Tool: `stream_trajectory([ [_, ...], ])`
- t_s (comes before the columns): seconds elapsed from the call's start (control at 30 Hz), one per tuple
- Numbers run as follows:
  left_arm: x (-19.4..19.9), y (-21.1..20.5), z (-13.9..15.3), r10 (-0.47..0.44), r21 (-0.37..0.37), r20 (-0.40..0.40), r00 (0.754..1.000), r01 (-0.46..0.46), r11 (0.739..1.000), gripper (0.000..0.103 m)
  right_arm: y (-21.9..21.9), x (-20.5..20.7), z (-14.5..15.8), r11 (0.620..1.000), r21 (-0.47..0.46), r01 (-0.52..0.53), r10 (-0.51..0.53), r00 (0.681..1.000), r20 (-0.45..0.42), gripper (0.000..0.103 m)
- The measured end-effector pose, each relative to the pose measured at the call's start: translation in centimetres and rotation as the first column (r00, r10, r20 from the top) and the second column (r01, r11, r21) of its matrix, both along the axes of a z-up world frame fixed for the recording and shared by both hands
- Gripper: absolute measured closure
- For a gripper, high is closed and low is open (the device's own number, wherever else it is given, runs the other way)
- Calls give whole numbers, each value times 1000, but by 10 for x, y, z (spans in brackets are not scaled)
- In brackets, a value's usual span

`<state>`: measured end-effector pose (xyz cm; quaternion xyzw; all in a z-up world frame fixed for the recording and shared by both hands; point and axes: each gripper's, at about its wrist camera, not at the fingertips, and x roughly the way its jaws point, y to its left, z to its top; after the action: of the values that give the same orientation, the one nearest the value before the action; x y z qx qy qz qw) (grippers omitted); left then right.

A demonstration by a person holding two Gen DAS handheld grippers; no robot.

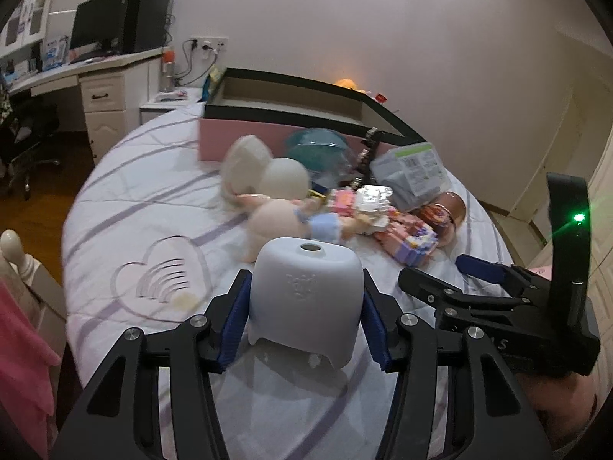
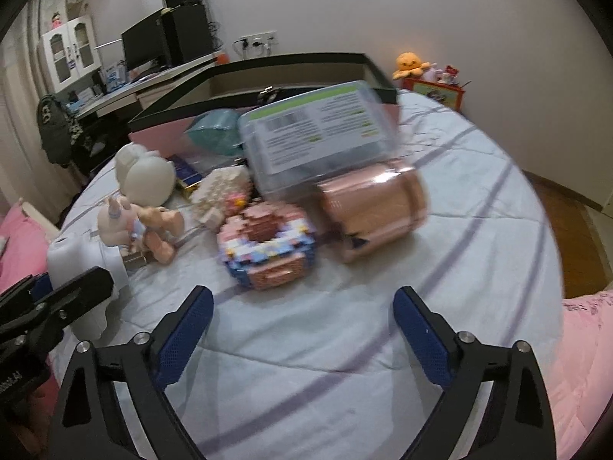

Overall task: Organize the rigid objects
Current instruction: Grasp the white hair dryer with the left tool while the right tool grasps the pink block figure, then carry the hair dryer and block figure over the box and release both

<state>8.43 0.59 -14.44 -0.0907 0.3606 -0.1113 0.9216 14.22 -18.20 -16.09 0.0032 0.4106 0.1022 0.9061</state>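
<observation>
My left gripper (image 1: 306, 308) pinches the white domed plastic device (image 1: 306, 291) on the bed (image 2: 306, 345), while my right gripper (image 2: 302, 329) stands spread and empty.

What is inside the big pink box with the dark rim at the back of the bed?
The pink box shows only bare beige inner walls near its rim in the left wrist view. Its floor is hidden by its front wall, so whether anything lies inside cannot be told.
</observation>
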Motion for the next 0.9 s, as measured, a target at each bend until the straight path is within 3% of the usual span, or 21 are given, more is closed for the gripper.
stream_trajectory([
  [0.1,0,7,0,5,-9,0,1000,-5,1000,49,5,2,3,1000,18,-19,19,1000,2,26],
  [0.27,1,4,-5,15,13,-8,1000,-15,1000,43,15,18,4,999,32,-43,43,999,-9,29],
  [0.4,1,4,-10,-1,0,-20,1000,1,1000,47,21,23,4,999,-3,-51,51,999,3,46],
  [0.9,-16,12,11,41,54,28,999,-43,998,47,6,-20,23,988,97,-123,120,992,39,46],
])
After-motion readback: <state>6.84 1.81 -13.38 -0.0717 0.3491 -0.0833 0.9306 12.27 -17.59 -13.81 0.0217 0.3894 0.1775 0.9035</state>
